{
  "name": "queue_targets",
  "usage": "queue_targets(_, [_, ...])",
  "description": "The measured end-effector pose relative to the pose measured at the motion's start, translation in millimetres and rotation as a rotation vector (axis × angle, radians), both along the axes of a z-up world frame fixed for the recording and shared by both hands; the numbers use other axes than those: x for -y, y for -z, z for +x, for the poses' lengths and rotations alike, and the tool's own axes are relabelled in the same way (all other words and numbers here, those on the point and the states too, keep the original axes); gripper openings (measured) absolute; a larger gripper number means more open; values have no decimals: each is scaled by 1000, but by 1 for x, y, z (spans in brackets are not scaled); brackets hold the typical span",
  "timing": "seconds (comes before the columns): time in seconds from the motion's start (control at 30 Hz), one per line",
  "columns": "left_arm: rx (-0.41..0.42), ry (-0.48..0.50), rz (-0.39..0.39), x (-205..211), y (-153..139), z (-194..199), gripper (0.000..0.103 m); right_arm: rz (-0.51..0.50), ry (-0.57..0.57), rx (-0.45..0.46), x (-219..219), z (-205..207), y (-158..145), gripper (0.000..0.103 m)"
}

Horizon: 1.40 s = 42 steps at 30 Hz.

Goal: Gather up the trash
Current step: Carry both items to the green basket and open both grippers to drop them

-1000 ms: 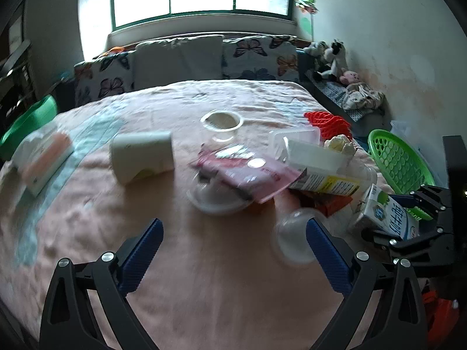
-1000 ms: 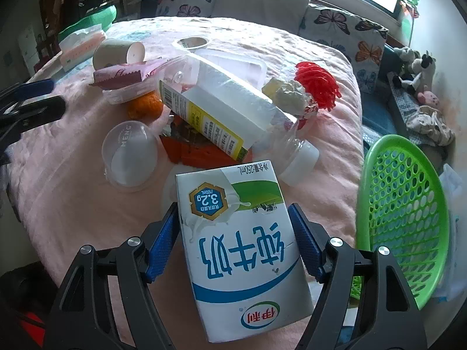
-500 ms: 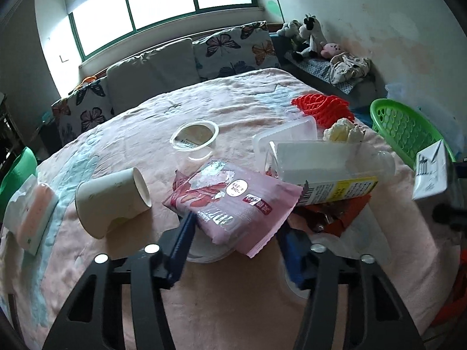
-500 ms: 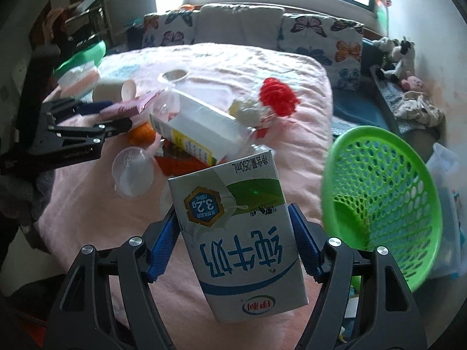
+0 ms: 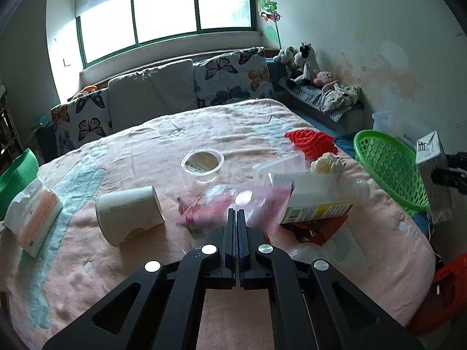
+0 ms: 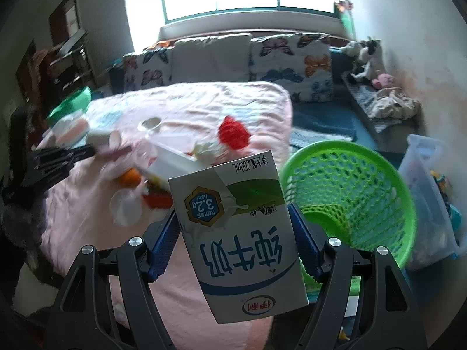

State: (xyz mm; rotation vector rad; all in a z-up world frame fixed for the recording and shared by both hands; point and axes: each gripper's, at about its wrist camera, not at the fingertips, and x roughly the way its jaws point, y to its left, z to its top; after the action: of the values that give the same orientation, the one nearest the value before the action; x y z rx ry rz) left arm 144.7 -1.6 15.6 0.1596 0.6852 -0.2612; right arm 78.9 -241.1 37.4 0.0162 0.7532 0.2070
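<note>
My right gripper (image 6: 235,227) is shut on a white, green and blue milk carton (image 6: 238,233) and holds it in the air beside the green mesh basket (image 6: 350,195). The carton (image 5: 433,175) also shows at the right edge of the left wrist view, next to the basket (image 5: 388,166). My left gripper (image 5: 237,215) is shut on the near edge of a pink snack packet (image 5: 233,204) in the trash pile on the pink bed (image 5: 146,262). The packet looks blurred.
On the bed lie a tipped paper cup (image 5: 128,214), a clear plastic cup (image 5: 202,164), a white and yellow carton (image 5: 312,198), red netting (image 5: 310,143), a crumpled tissue (image 5: 327,162) and a wipes pack (image 5: 33,215). Cushions line the far side. A clear bin (image 6: 432,192) stands right of the basket.
My left gripper moved forward and closed on the pink packet. My right gripper carried the milk carton up and right, toward the green basket.
</note>
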Motion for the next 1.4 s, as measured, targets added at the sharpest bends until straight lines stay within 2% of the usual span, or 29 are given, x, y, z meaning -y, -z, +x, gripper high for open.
queue_targets(0.17, [2, 13, -10, 1, -3, -4, 1, 14, 48, 12, 17, -1, -3, 72])
queue_targets(0.27, [-30, 32, -42, 0, -3, -4, 1, 11, 72, 10, 24, 0, -2, 72])
queue_targets(0.33, [-40, 36, -34, 3, 1, -4, 13, 7, 85, 8, 29, 0, -1, 72])
queue_targets(0.4, [-38, 34, -9, 8, 4, -3, 47, 8, 96, 4, 33, 0, 2, 72])
queue_targets(0.43, [-27, 36, 4, 10, 5, -4, 48, 8, 103, 1, 35, 1, 3, 72])
queue_targets(0.77, [-46, 89, 121, 28, 25, 17, 47, -1, 203, -7, 69, 20, 13, 72])
queue_targets(0.83, [-56, 91, 144, 30, 31, 22, 42, -8, 227, -15, 75, 25, 18, 72])
queue_targets(0.9, [-68, 87, 157, 30, 35, 26, 25, -2, 246, -32, 82, 31, 26, 72])
queue_targets(0.97, [-82, 78, 136, 26, 37, 30, 14, 0, 262, -48, 89, 37, 34, 72])
queue_targets(1.1, [-63, 57, 94, 17, 29, 27, 8, 8, 289, -100, 99, 51, 54, 72])
queue_targets(1.2, [-39, 40, 58, 8, 15, 20, 7, 15, 297, -144, 102, 60, 70, 72])
queue_targets(1.4, [6, 31, -68, -4, -27, 2, 7, 33, 334, -240, 113, 77, 103, 72])
